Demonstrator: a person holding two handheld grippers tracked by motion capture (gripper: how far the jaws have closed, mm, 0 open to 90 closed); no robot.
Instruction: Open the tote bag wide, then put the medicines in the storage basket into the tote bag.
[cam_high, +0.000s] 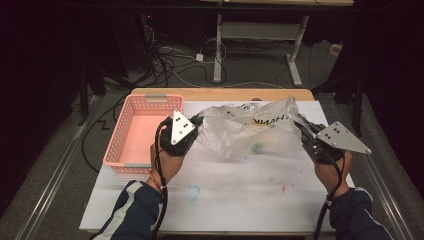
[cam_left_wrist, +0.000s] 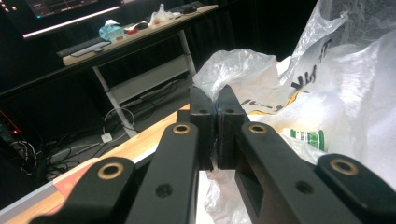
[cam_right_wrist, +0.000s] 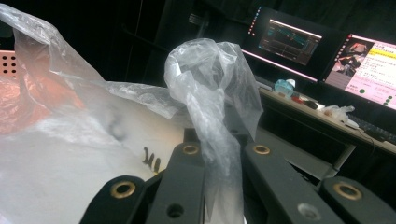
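My forearms in dark blue sleeves with a pale stripe (cam_high: 131, 210) are coming in at six o'clock of the high view, each hand carrying a gripper. My left gripper (cam_left_wrist: 217, 100) is clamping its two black jaws tight on a bunched handle of the thin translucent plastic shopping bag (cam_high: 245, 127), and my right gripper (cam_right_wrist: 219, 135) is pinching the other twisted handle, which is standing up between its jaws. The bag is hanging stretched between the two grippers above the white paint-flecked table sheet (cam_high: 240, 195), around the table's centre, with its mouth seemingly opening upward. A small green-and-white labelled item (cam_left_wrist: 306, 136) is showing through the film in the left gripper view. The pink perforated plastic basket (cam_high: 131, 131) is sitting at nine o'clock, just beside my left gripper.

I judge I am spreading the bag open. To do that well I am keeping both pinches firm, pulling evenly outward at level height, and avoiding jerks that could tear the film or tip the contents.
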